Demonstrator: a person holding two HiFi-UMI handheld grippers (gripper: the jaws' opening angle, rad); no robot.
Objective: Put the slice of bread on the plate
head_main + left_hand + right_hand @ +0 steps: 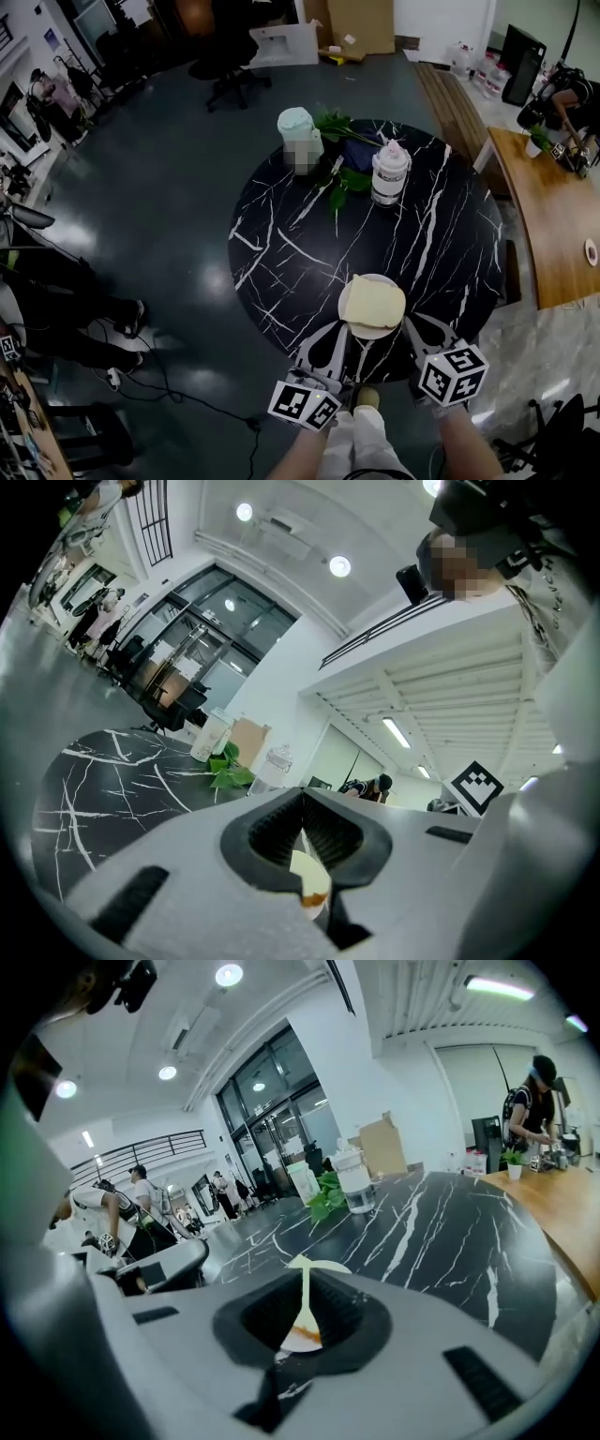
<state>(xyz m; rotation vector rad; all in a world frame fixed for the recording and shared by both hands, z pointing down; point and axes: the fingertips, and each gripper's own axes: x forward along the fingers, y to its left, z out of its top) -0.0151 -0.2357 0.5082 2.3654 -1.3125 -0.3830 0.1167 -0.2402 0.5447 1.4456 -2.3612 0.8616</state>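
I see a black marbled bench [281,253] carrying a white-capped clear jar [390,174], a pale green-lidded container [298,131], and leafy green stems [342,187] between them.

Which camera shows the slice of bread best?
The head view: the whole slice of bread lies on the plate there. The left and right gripper views show only a pale sliver, bread or plate, between their closed jaws.

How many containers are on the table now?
2: a mint-lidded cup at the far edge of the table, and a clear jar to its right, leaves between them. None seems hidden.
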